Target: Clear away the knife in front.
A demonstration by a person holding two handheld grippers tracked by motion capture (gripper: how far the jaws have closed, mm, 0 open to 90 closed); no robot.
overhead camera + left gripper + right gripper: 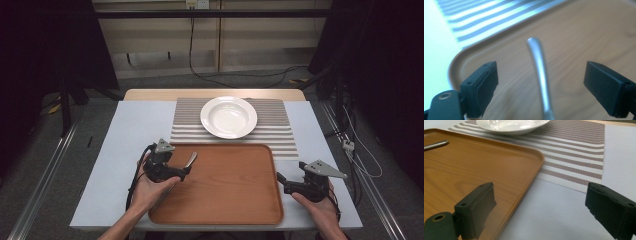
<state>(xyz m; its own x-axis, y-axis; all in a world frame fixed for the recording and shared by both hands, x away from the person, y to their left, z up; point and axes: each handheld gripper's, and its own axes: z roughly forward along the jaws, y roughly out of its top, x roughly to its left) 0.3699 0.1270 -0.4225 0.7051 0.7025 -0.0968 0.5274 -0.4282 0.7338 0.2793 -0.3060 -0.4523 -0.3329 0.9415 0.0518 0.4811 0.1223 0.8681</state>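
Left hand-held gripper point(186, 170): held in the left hand point(150, 189) over the near-left corner of the tray point(225, 200). In the left gripper view its jaws stand wide apart, gripping nothing. A metal utensil handle point(540, 72) runs up between them without touching either pad; its rounded end points toward the tray's far rim. Whether the handle lies flat on the tray or is propped cannot be told. In the high view the handle point(190, 160) shows just beyond the gripper, angled toward the far right.

Right hand-held gripper point(281, 179): held in the right hand point(320, 205) just off the tray's right edge, over the table point(130, 130). In the right gripper view the jaws are wide apart and empty; the left jaw sits over the tray point(474, 165), the right jaw over bare table point(564, 207).

Tray: wooden, rectangular, rounded corners, at the near middle of the table.

Mat point(280, 125): striped, beyond the tray, its near edge touching or slightly under the tray's far rim.

Plate point(228, 117): white, deep, upright, empty, centred on the mat, well apart from both grippers.
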